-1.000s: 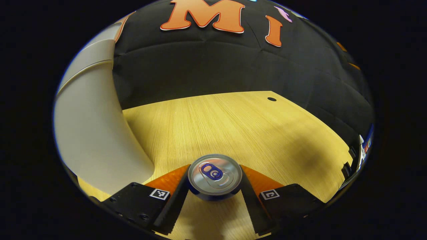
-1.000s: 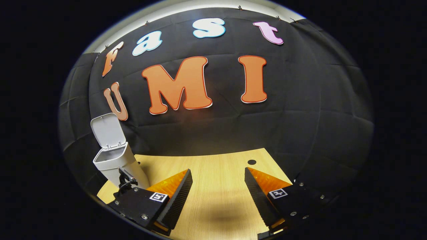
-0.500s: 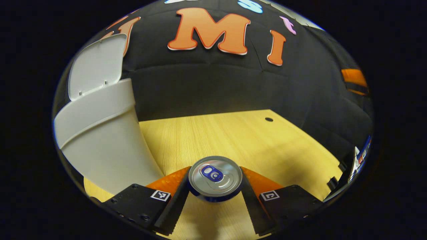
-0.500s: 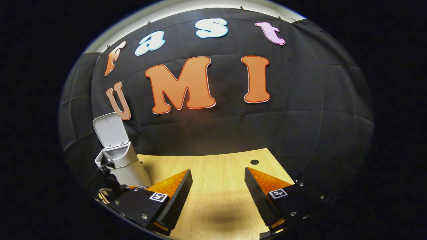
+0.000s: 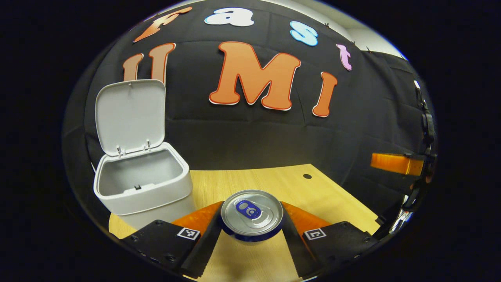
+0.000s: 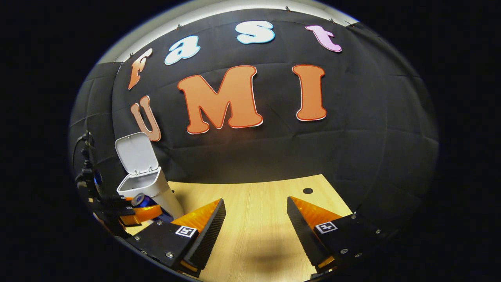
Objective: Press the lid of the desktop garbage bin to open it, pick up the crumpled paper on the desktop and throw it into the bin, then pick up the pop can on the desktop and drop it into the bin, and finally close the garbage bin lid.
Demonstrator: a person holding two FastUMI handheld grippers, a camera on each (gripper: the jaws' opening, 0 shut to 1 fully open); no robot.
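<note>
Change since a second ago: you are lifting the pop can (image 5: 251,214) off the desk (image 5: 332,199); the bin, earlier a blank wall at the left of the left gripper view, is now showing its open mouth from above.
Left gripper (image 5: 250,219): you are clamping both fingers against the sides of the pop can, top end facing the camera, tab visible; in the right gripper view it is showing at the far left, just beside the bin.
Right gripper (image 6: 256,223): you are holding it with the fingers spread wide apart and nothing between them, hovering over bare desk; it is also showing at the far right of the left gripper view.
Pop can: it is hanging in the air over the desk, near the bin's right side and lower than its rim.
Garbage bin (image 5: 145,192): it is standing at the desk's rear left corner, against the black cloth wall (image 5: 250,133).
Lid (image 5: 130,115): it is standing upright on its rear hinge, open.
Bin interior: contents cannot be told.
Desk hole (image 6: 307,190): it is lying near the rear right corner.
</note>
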